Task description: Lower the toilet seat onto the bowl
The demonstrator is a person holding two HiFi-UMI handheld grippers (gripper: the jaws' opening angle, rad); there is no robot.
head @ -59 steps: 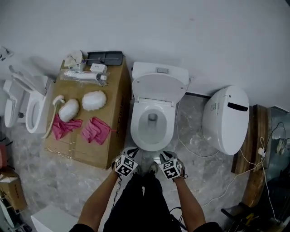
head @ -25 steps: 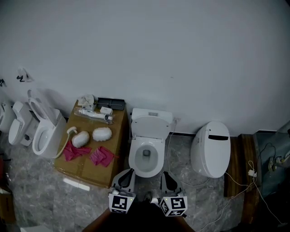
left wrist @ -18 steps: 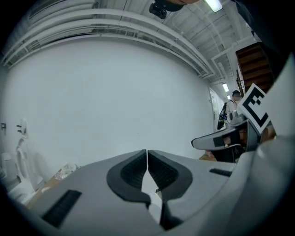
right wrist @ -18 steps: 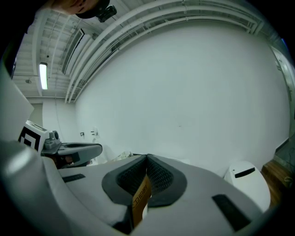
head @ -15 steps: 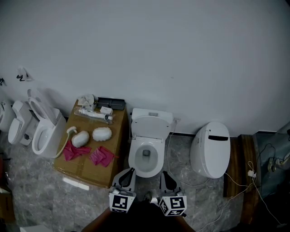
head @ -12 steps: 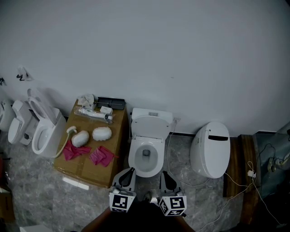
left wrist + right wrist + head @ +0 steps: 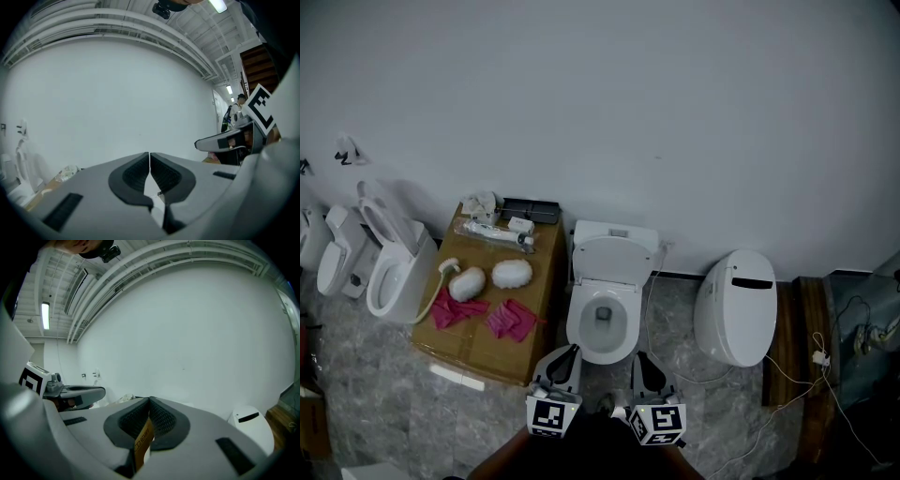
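Note:
A white toilet (image 7: pixel 602 323) stands in the middle of the head view, against the wall. Its bowl is uncovered. A white oval cover (image 7: pixel 617 259) stands raised against the tank (image 7: pixel 614 233); from here I cannot tell seat from lid. My left gripper (image 7: pixel 566 355) and right gripper (image 7: pixel 638 362) are side by side just in front of the bowl, apart from it, pointing at it. Both are shut with no object held. The left gripper (image 7: pixel 149 161) has its pads touching in its own view. The right gripper (image 7: pixel 149 408) has a tan label strip showing between its closed pads.
A cardboard box (image 7: pixel 466 340) left of the toilet carries pink cloths (image 7: pixel 511 320), white pads (image 7: pixel 512 273) and small items. A closed white toilet (image 7: pixel 734 307) stands to the right, another open one (image 7: pixel 392 272) at far left. Cables (image 7: pixel 787 377) trail over the marble floor.
The head view has drawn back and up since the earliest frame, so the toilet looks smaller. Over the last second both grippers have kept their places and stayed shut.

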